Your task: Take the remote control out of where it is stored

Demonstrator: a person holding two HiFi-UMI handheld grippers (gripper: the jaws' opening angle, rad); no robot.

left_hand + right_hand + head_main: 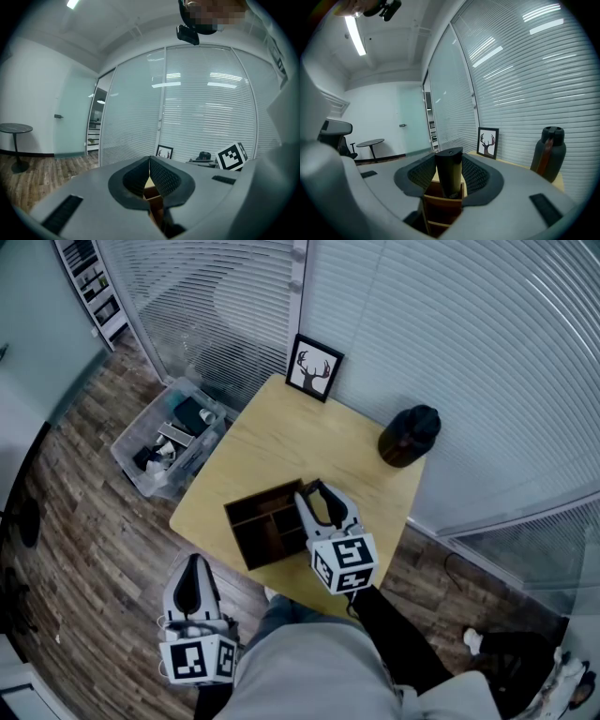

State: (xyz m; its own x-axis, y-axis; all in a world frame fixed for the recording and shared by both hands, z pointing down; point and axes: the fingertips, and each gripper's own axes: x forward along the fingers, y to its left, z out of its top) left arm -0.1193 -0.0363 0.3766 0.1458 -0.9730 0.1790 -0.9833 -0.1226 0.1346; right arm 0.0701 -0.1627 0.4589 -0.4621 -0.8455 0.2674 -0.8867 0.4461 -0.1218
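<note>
A dark wooden organizer (262, 526) with compartments stands on the front part of the small yellow table (281, 437). The black remote control (449, 171) stands upright in the organizer's right end (440, 204), its top rising above the rim. My right gripper (323, 504) reaches over that end, its pads (474, 176) closed against both sides of the remote (318, 495). My left gripper (195, 566) hangs over the floor off the table's front left corner, away from the organizer. Its tips (149, 159) meet and hold nothing.
A framed deer picture (313, 367) leans at the table's far edge against the blinds. A dark jug (409, 435) stands at the right corner. A clear plastic bin (169, 442) of items sits on the wooden floor to the left. The person's legs fill the bottom.
</note>
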